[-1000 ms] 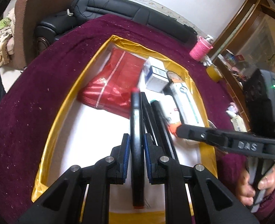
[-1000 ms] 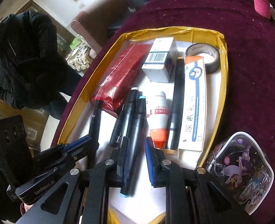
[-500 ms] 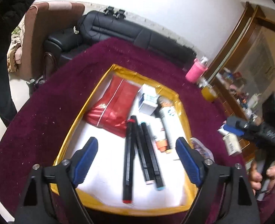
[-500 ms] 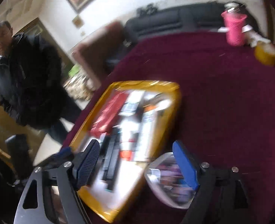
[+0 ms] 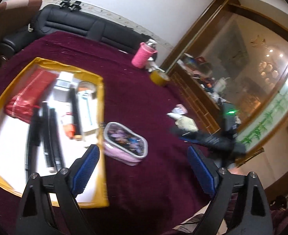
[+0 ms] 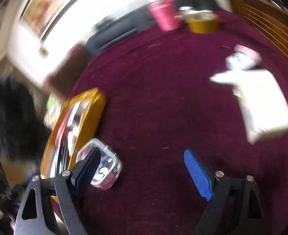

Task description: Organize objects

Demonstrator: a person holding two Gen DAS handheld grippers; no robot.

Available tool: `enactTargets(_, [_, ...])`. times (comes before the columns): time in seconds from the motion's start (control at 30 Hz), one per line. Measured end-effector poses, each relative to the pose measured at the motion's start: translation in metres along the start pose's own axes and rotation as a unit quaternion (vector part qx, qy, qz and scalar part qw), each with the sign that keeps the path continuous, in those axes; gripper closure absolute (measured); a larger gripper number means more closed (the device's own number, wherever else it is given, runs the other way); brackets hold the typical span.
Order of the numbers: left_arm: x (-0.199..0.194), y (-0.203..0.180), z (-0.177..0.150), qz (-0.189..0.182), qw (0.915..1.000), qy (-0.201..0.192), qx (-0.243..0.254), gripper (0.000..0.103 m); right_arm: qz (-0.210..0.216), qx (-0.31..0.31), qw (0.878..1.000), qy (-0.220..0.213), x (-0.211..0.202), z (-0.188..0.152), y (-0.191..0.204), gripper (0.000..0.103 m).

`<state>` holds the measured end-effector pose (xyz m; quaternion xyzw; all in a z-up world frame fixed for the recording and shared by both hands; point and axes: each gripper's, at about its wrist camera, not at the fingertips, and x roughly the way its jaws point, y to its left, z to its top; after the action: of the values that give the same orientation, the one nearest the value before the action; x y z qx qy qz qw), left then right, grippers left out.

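A yellow-rimmed white tray (image 5: 102, 101) lies on the maroon table at the left. It holds several black markers (image 5: 50, 133), a red packet (image 5: 29, 96), a white box and tubes. A pink clear pencil case (image 5: 125, 143) lies just right of the tray; it also shows in the right wrist view (image 6: 106, 168). My left gripper (image 5: 143, 168) is open and empty above the table beside the case. My right gripper (image 6: 144, 174) is open and empty; in the left wrist view it (image 5: 208, 139) hovers at the right.
A pink cup (image 5: 143, 55) and a yellow tape roll (image 5: 159, 77) stand at the table's far edge. A beige box (image 6: 265, 105) and a small pink-lidded item (image 6: 243, 58) lie at the right. A wooden cabinet (image 5: 200, 98) borders the right, a black sofa (image 5: 85, 26) behind.
Both grippers let go of their markers, opened wide and pulled up and away from the tray. Both views have swung right toward the pencil case and the open table.
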<state>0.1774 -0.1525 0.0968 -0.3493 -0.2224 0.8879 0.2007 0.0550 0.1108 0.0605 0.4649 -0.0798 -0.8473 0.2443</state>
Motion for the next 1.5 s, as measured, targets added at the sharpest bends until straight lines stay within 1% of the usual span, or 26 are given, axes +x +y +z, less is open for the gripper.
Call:
enactTargets(0.03, [-0.001,-0.001,-0.001,0.002,1.0000,-0.002,0.002,0.013,-0.004,-0.047,0.999,0.010,0.008,0.000,0.018,0.012])
enactTargets(0.07, [-0.004,-0.002,-0.002,0.008,0.9999,-0.005,0.006,0.013,-0.005,-0.103,0.995,0.019,0.017,-0.002,0.040,0.012])
enactTargets(0.2, [-0.018,-0.005,-0.007,0.033,0.9992,-0.019,0.013,0.013,-0.021,-0.237,0.971,0.019,0.042,-0.010,0.092,0.008])
enactTargets(0.27, [-0.022,-0.002,-0.008,0.037,0.9990,-0.024,0.007,0.013,-0.015,-0.265,0.964,0.029,0.055,-0.012,0.104,0.007])
enactTargets(0.3, [-0.022,-0.001,-0.008,0.039,0.9989,-0.025,0.004,0.013,-0.021,-0.280,0.959,0.033,0.063,-0.013,0.111,0.007])
enactTargets(0.37, [-0.023,0.001,-0.007,0.042,0.9988,-0.025,0.003,0.013,-0.044,-0.307,0.950,0.035,0.077,-0.016,0.122,0.007])
enactTargets(0.4, [-0.022,0.001,-0.007,0.045,0.9987,-0.024,0.002,0.013,-0.073,-0.317,0.945,0.032,0.083,-0.017,0.122,0.008])
enactTargets(0.43, [-0.021,0.001,-0.006,0.047,0.9986,-0.024,0.002,0.013,-0.102,-0.314,0.943,0.034,0.088,-0.017,0.119,0.011])
enactTargets(0.47, [-0.021,0.001,-0.005,0.047,0.9986,-0.023,0.003,0.013,-0.107,-0.300,0.947,0.037,0.089,-0.014,0.112,0.016])
enactTargets(0.5, [-0.020,0.000,-0.005,0.046,0.9987,-0.022,0.005,0.013,-0.094,-0.275,0.956,0.043,0.086,-0.009,0.102,0.031])
enactTargets(0.53, [-0.018,-0.002,-0.005,0.044,0.9988,-0.020,0.007,0.013,-0.087,-0.245,0.964,0.053,0.082,-0.003,0.088,0.038])
enactTargets(0.57, [-0.015,-0.003,-0.005,0.042,0.9989,-0.017,0.009,0.013,-0.093,-0.220,0.970,0.054,0.078,0.001,0.077,0.039])
enactTargets(0.6, [-0.013,-0.004,-0.005,0.041,0.9990,-0.014,0.011,0.013,-0.113,-0.189,0.974,0.050,0.070,0.005,0.059,0.039])
enactTargets(0.67, [-0.004,-0.007,-0.005,0.032,0.9994,-0.004,0.015,0.013,-0.128,-0.147,0.979,0.056,0.060,0.006,0.032,0.035])
enactTargets(0.73, [0.006,-0.011,-0.004,0.027,0.9995,0.007,0.017,0.013,-0.103,-0.116,0.986,0.059,0.044,0.002,0.010,0.035])
enactTargets(0.8, [0.018,-0.016,-0.002,0.022,0.9994,0.018,0.021,0.013,-0.059,-0.089,0.993,0.051,0.021,-0.002,-0.010,0.035])
enactTargets(0.87, [0.033,-0.024,0.001,0.018,0.9990,0.029,0.030,0.013,-0.040,-0.059,0.997,0.021,-0.006,-0.004,-0.029,0.031])
enactTargets(0.9, [0.040,-0.029,0.003,0.017,0.9986,0.035,0.035,0.013,-0.045,-0.038,0.998,-0.006,-0.027,-0.004,-0.046,0.025])
enactTargets(0.93, [0.047,-0.033,0.004,0.014,0.9983,0.040,0.039,0.013,-0.052,-0.027,0.998,-0.023,-0.040,-0.005,-0.052,0.017])
enactTargets(1.0, [0.062,-0.042,0.006,0.011,0.9977,0.050,0.044,0.013,-0.085,0.008,0.994,-0.072,-0.069,-0.005,-0.080,0.013])
enactTargets(1.07, [0.075,-0.049,0.006,0.007,0.9972,0.061,0.042,0.013,-0.123,0.036,0.987,-0.097,-0.088,0.000,-0.106,0.011])
enactTargets(1.1, [0.079,-0.052,0.006,0.003,0.9971,0.064,0.041,0.013,-0.139,0.053,0.984,-0.099,-0.094,0.002,-0.119,0.011])
enactTargets(1.2, [0.093,-0.057,0.002,0.008,0.9964,0.075,0.040,0.013,-0.149,0.093,0.980,-0.090,-0.096,0.004,-0.154,0.010])
enactTargets(1.27, [0.098,-0.056,-0.001,0.015,0.9958,0.081,0.039,0.013,-0.158,0.102,0.979,-0.076,-0.087,0.005,-0.164,0.010])
enactTargets(1.37, [0.106,-0.053,-0.002,0.026,0.9949,0.092,0.031,0.013,-0.158,0.112,0.979,-0.061,-0.075,0.005,-0.178,0.010])
enactTargets(1.5, [0.116,-0.052,-0.001,0.035,0.9943,0.099,0.019,0.013,-0.163,0.103,0.980,-0.053,-0.060,0.011,-0.181,0.010])
